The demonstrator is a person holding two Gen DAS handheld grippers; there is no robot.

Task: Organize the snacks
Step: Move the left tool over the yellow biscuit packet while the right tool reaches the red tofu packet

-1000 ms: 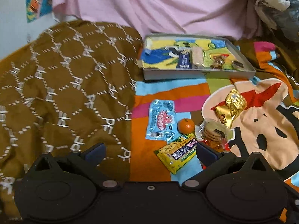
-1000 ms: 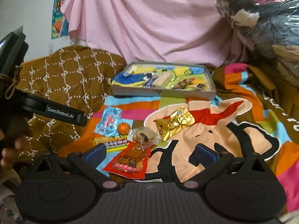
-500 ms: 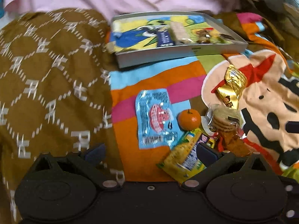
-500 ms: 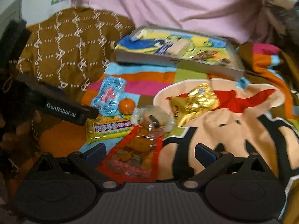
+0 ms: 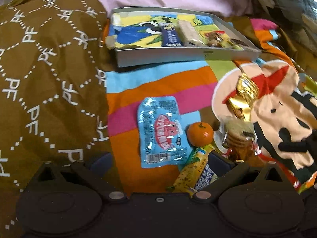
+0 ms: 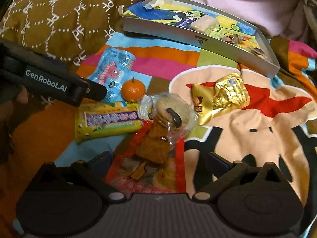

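Fingers [image 5: 100, 161] of the left gripper [image 5: 160, 161] stand wide apart and hold nothing. Between them lies the blue pouch [image 5: 161, 130], flat on the blanket [image 5: 158, 83], with the yellow bar [image 5: 195, 172] just inside the right-hand finger and the orange [image 5: 200, 133] beyond, touching the pouch's edge. I judge the pouch light, soft and slick, best pinched at a sealed edge. The orange is firm and would roll. The tray [image 5: 178, 56] sits well beyond, with a few snacks already in it.

From the right wrist, the right gripper [image 6: 156, 161] is likewise spread wide and empty. The red packet [image 6: 150, 170] lies between its fingers, its near end reaching down to their bases. A clear-wrapped biscuit [image 6: 170, 115] overlaps the far end. Both look light and crinkly, and the biscuit breakable; the red packet's side seam seems the safest hold. The gold wrapper [image 6: 225, 97] lies apart, toward the tray [image 6: 200, 37].
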